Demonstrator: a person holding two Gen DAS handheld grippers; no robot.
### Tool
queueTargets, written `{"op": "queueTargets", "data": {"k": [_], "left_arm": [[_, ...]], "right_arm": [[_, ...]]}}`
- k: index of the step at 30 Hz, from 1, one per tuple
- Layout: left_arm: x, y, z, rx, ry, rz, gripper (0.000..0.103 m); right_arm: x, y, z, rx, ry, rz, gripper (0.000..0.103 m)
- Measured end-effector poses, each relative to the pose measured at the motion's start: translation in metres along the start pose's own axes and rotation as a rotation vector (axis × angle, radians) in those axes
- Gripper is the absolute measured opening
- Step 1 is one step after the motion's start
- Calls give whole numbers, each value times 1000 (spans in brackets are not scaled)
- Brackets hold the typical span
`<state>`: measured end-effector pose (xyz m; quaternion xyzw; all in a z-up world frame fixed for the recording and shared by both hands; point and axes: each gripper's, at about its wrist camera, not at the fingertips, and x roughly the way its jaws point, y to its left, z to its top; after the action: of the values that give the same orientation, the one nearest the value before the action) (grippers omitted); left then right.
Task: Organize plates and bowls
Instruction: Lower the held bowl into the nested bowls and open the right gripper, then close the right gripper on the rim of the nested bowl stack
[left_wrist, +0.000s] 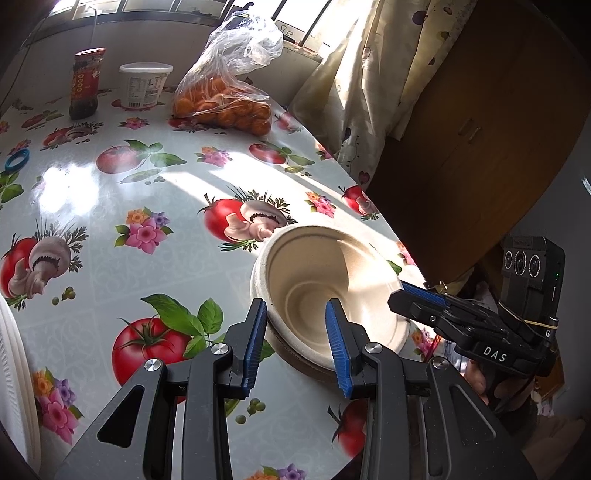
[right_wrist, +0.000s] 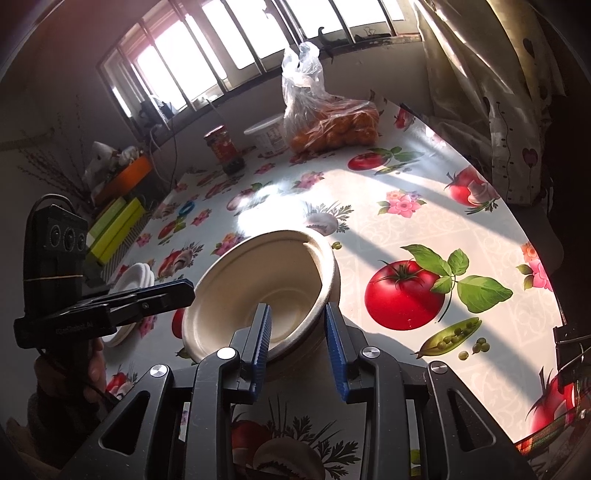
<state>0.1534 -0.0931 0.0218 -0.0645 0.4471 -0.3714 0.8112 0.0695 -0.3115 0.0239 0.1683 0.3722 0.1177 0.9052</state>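
L gripper (left_wrist: 297, 306) straddles the near rim of the top bowl (left_wrist: 314, 280): one pad outside the wall, the other inside the cup. Pads sit wider than the thin rim, so can't tell if they pinch it. R gripper (right_wrist: 297, 314) straddles the opposite rim the same way, one pad inside, one outside; again can't tell if it grips.

Bowl is tilted, lifted off a stack of like bowls under it, near the table (left_wrist: 110, 206) edge. It's beige, matte, pulp-type, w/ a rolled rim and a stepped round base ring. Sun lights one side of its inside, other side in shadow.

White plates (right_wrist: 138, 275) sit stacked behind the L gripper in the right view.
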Motion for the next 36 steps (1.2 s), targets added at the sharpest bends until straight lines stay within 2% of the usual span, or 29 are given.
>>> {"op": "queueTargets", "data": {"k": [7,15,22,31,33,36], "left_arm": [[0,1,-1,-2,4,3,34],[0,2,-1,-3,4,7,34],[1,4,-2,3,2,39,34],[1,4,-3,21,-9,120,35],[2,4,-4,22,-10,120,40],[2,3,-4,24,-13,128,41]], "right_arm": [[0,-2,-1,4,8,-20,38],[4,-5,-3,20,7,-23,39],[8,-12,-5,43,16,-25,40],[8,-10,-4,35,14,-26,40],[9,-10,-4,37,19,-28,40],[11,-12,-5,44,22,-24,40]]}}
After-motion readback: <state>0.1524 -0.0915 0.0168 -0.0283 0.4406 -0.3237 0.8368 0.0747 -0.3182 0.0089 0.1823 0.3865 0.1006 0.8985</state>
